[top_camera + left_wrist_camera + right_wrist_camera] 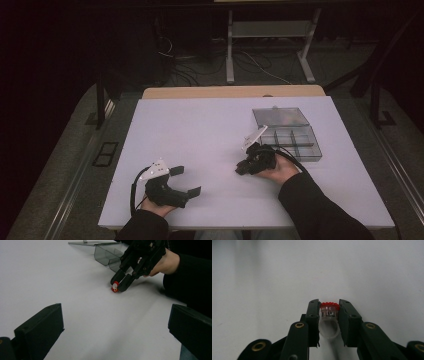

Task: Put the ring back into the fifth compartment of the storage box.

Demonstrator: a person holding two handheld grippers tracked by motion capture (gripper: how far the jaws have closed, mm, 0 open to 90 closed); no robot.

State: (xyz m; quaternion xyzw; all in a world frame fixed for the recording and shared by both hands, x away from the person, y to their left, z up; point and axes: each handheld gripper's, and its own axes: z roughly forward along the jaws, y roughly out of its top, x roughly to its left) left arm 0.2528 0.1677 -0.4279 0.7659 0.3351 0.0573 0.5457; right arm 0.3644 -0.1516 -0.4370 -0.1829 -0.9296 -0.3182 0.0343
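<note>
White table (200, 130); right gripper (329, 311) clamps red-white ring (329, 308); left gripper (186, 181) jaws apart.

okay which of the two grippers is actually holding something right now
The right gripper: its fingers are closed on a small red-and-white piece, low at the white table. The left gripper sits open, holding nothing, nearer the table's front edge.

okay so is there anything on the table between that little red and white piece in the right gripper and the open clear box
Nothing visible. The right gripper holds the red-and-white piece in its jaws at the table surface, and the white tabletop between it and the open compartment box looks bare.
</note>
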